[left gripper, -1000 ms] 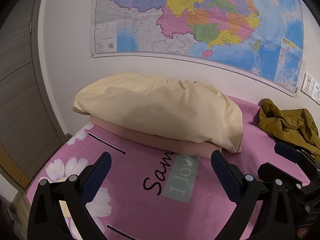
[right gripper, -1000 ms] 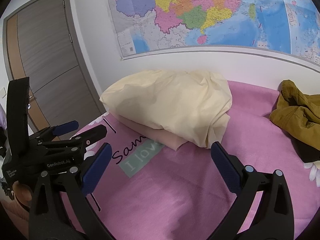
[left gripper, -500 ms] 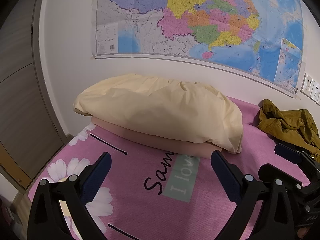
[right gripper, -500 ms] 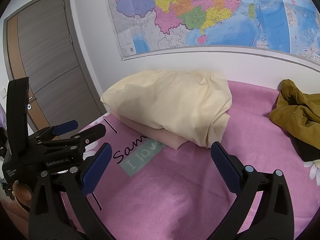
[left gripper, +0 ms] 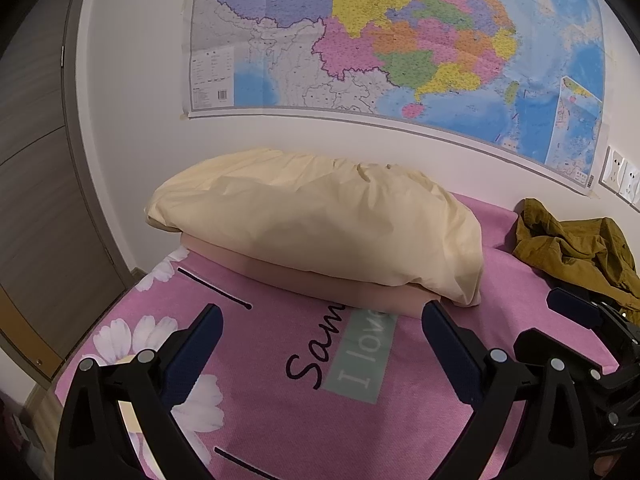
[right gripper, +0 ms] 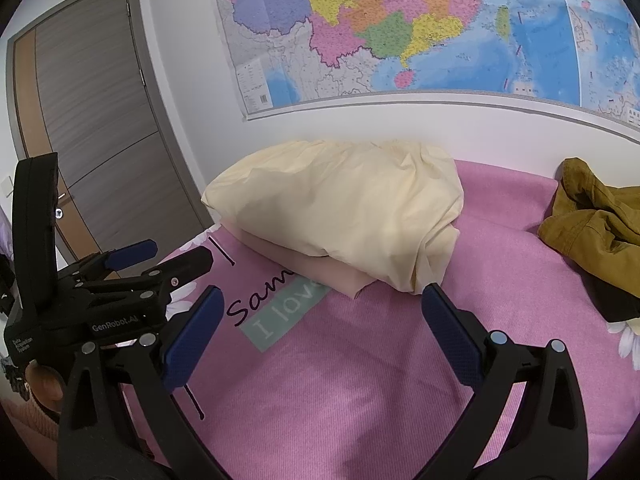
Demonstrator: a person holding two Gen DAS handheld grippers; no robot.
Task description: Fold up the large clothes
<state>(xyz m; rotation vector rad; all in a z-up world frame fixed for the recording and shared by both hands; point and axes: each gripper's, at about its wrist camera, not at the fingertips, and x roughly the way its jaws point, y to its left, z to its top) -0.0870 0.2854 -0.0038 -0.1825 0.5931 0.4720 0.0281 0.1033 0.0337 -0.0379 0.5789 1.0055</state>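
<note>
Both tools hang above the near part of the bed, each with its blue-padded fingers spread wide and nothing between them: the left tool (left gripper: 322, 334) over the printed lettering on the pink bedspread (left gripper: 360, 432), the right tool (right gripper: 322, 316) just beside it to the right, over plain pink weave. Neither touches any cloth. Beyond them, in the middle of the bed toward the left, a cream pillow (left gripper: 320, 228) lies on a folded peach blanket (left gripper: 320, 284), and it has no part in the job. What must be folded, by my judgement, is the olive-brown jacket (right gripper: 592, 224), a crumpled heap at the far right of the bed, close under the wall. It lies ahead and to the right of both tools, well apart from either, and the right tool is the nearer, so the coming reach probably starts on that side. Bunched as it is, it shows no clear long axis; collar and sleeves cannot be picked out. The right wrist view gives the fuller look at the heap, with a dark fold along its near edge and a white flower print of the bedspread just below it; it also shows the left tool from the side, and a grey door (right gripper: 100, 128) at far left. The left wrist view shows less of the jacket, partly behind the right tool's frame, but adds wall sockets (left gripper: 622, 174) at far right under the big map (left gripper: 400, 40).
</note>
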